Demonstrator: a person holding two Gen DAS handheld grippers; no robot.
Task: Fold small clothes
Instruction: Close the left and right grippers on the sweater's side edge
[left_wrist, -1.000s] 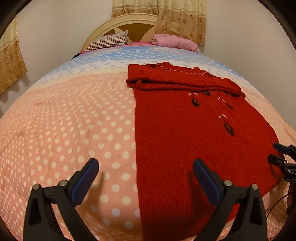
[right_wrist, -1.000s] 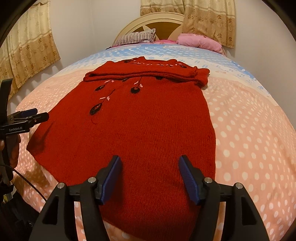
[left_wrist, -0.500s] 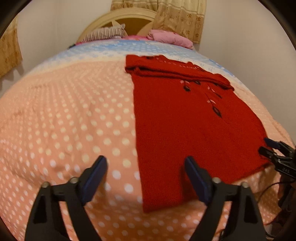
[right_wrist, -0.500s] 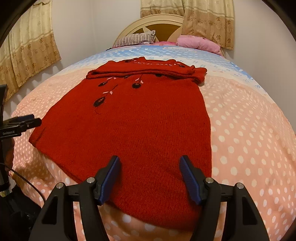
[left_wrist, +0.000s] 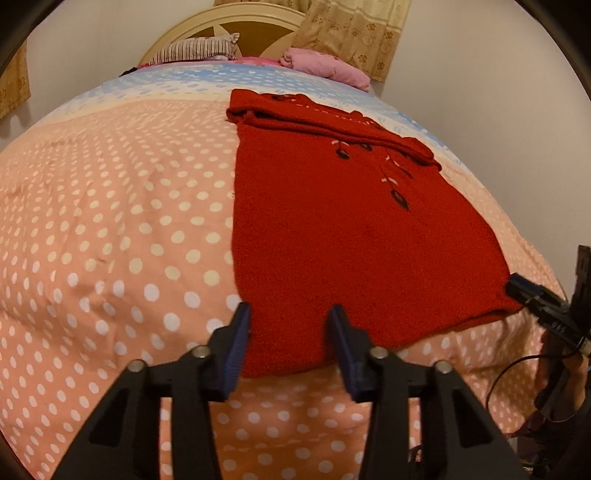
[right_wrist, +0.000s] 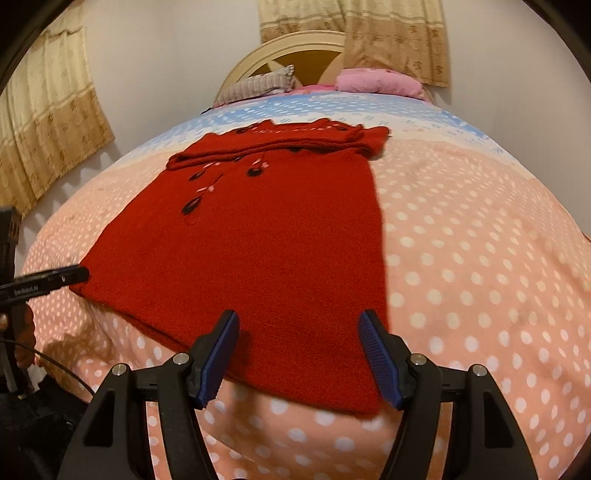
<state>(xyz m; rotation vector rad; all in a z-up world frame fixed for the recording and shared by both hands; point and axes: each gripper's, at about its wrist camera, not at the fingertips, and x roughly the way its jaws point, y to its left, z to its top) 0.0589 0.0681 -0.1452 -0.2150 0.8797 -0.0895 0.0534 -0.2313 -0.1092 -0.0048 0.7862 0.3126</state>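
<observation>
A red knitted sweater (left_wrist: 332, 229) with dark flower embroidery lies flat on the bed, its top part folded over. It also shows in the right wrist view (right_wrist: 266, 236). My left gripper (left_wrist: 288, 332) is open and empty, its jaws partly closed in, hovering over the sweater's near left hem corner. My right gripper (right_wrist: 299, 343) is open and empty over the near right hem corner. The right gripper shows at the right edge of the left wrist view (left_wrist: 539, 302). The left gripper shows at the left edge of the right wrist view (right_wrist: 48, 282).
The bed has a pink bedspread with white dots (left_wrist: 110, 221). A striped pillow (left_wrist: 195, 48) and a pink pillow (left_wrist: 325, 68) lie by the headboard (right_wrist: 291, 48). Curtains (right_wrist: 44, 129) hang on the walls. The bed's near edge is just below the hem.
Both grippers have pulled back toward the bed's near edge, so the sweater's hem now shows in front of them. The left gripper's jaws have narrowed. The sweater has not moved.
</observation>
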